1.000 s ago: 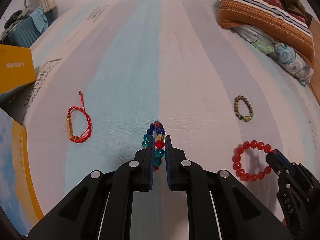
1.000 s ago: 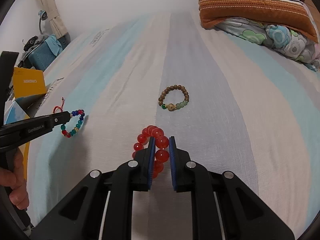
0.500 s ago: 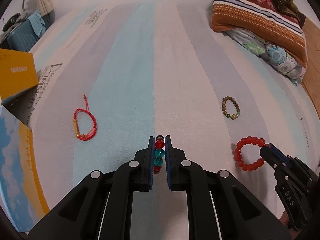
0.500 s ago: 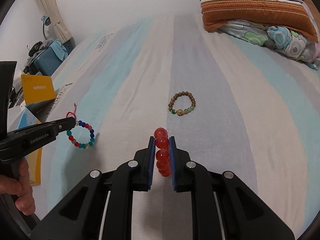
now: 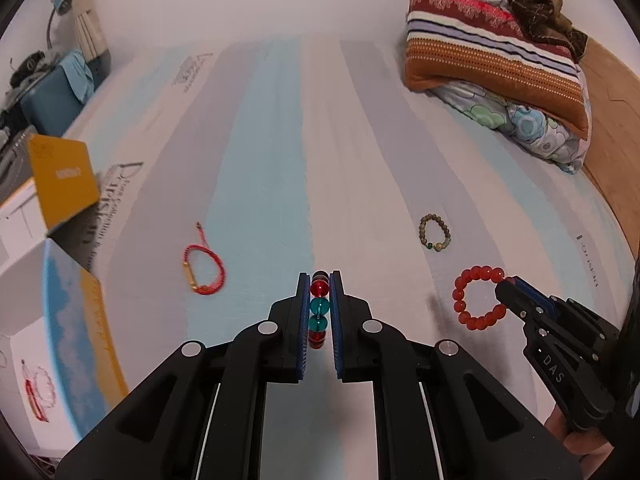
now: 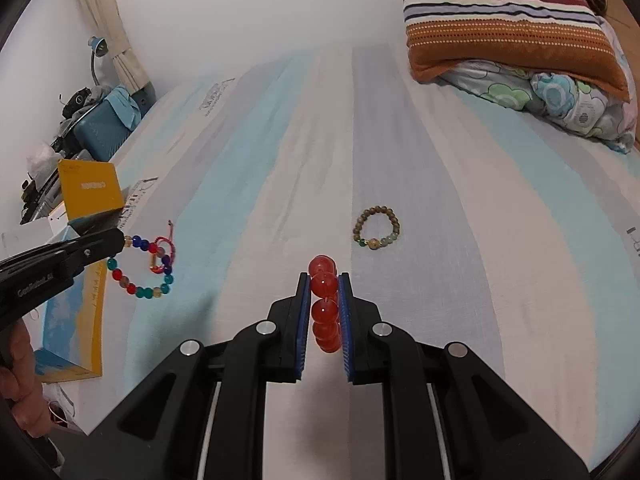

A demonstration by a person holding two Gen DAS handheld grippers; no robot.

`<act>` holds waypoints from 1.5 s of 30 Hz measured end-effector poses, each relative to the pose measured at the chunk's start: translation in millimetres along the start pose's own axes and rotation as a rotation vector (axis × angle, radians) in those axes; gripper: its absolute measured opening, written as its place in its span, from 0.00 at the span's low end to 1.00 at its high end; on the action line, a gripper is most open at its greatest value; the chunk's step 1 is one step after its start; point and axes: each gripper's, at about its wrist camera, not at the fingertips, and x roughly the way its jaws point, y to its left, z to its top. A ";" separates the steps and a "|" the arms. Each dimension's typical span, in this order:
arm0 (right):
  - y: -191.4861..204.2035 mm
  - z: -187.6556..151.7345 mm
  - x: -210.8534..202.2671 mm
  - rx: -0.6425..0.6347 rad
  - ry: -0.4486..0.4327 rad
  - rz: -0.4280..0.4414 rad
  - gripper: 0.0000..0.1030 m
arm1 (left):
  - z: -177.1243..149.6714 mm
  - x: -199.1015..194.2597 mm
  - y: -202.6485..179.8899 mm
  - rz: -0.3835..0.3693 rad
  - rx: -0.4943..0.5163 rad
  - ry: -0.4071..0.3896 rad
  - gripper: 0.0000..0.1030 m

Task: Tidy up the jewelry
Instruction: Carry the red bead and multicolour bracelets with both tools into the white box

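My left gripper [image 5: 319, 280] is shut on a multicolour bead bracelet [image 5: 319, 305] and holds it above the striped bed sheet; the bracelet hangs from it in the right wrist view [image 6: 141, 270]. My right gripper [image 6: 324, 278] is shut on a red bead bracelet [image 6: 324, 304], also lifted; it shows as a ring in the left wrist view [image 5: 478, 298]. A brown bead bracelet [image 5: 435, 232] [image 6: 376, 229] lies on the sheet ahead. A red cord bracelet with a gold tube [image 5: 203, 268] lies on the sheet to the left.
An open box with a blue and yellow flap [image 5: 76, 320] [image 6: 76, 312] and a yellow lid [image 5: 64, 178] stands at the bed's left edge. Striped pillows and a floral quilt [image 5: 496, 68] [image 6: 516, 40] lie at the far right. A blue bag [image 6: 104, 128] is beyond the bed.
Both grippers have lifted their bracelets off the sheet and risen. The beads now hang edge-on between the fingers, and the bed looks farther away.
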 end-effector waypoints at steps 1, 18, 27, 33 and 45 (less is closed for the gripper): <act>3.4 0.9 -3.8 -0.003 -0.001 0.001 0.13 | -0.5 -6.4 3.1 -0.003 -0.001 -0.005 0.09; 84.0 5.5 -54.0 -0.046 -0.056 0.017 0.13 | -25.6 -76.5 73.2 -0.075 -0.059 -0.046 0.09; 149.1 3.4 -59.7 -0.097 -0.070 0.039 0.13 | -41.4 -112.3 123.3 -0.011 -0.083 -0.103 0.09; 196.3 1.2 -62.5 -0.134 -0.088 0.087 0.13 | -56.2 -132.5 168.8 0.035 -0.125 -0.120 0.09; 294.4 -8.9 -53.6 -0.248 -0.073 0.188 0.13 | -84.4 -156.0 259.3 0.124 -0.234 -0.122 0.09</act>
